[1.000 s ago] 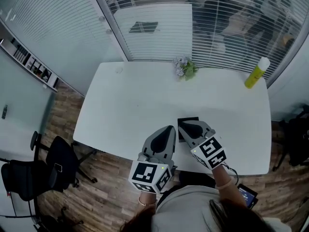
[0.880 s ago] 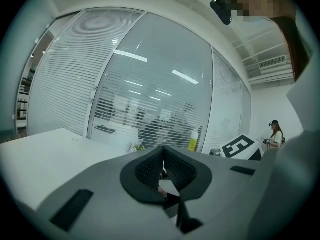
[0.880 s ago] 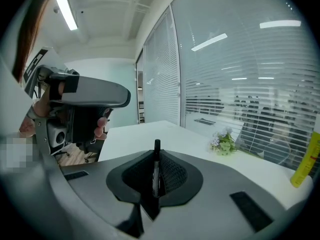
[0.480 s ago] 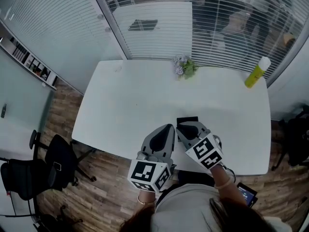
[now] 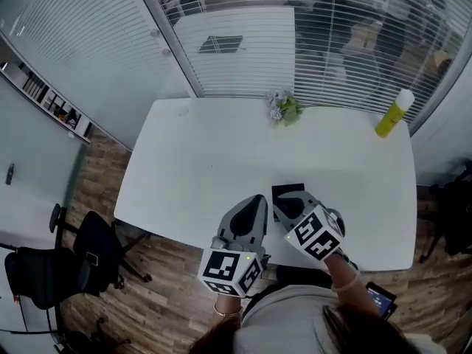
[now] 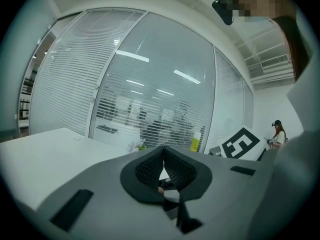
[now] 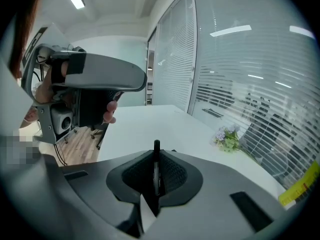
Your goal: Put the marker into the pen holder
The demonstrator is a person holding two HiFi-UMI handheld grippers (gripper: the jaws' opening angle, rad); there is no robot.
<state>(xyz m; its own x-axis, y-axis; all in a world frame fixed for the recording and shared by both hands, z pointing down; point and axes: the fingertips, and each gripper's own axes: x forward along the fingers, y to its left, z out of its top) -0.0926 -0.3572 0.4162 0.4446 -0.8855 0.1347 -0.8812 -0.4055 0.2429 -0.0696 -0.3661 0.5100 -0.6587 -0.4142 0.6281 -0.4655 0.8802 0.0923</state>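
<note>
Head view: my right claw [image 5: 286, 206] hangs over the black pen holder [image 5: 287, 189], which stands nr the table's [image 5: 199, 161] near edge, right of centre. Left claw [image 5: 257, 198] is just beside it.

Risk, as I judge it: the holder's mouth is mostly hidden under my claw. If I let go off-centre, the marker [image 7: 156, 154] could hit the rim & roll off the near edge, or tip the holder.

Flowers [image 5: 282, 108] sit at the far edge and a yellow bottle [image 5: 390, 114] at the far right corner, both well apart from this. Rm has a wood floor, a black office chair [image 5: 87, 251] and glass walls w/ blinds.

Left gripper view: jaws together, nothing btwn them. It's idle, so it isn't steadying the holder.

Right gripper view: jaws clamped on the thin marker, which stands upright w/ its tip poking above the pads. A barrel this slim could swivel if I tilt.
</note>
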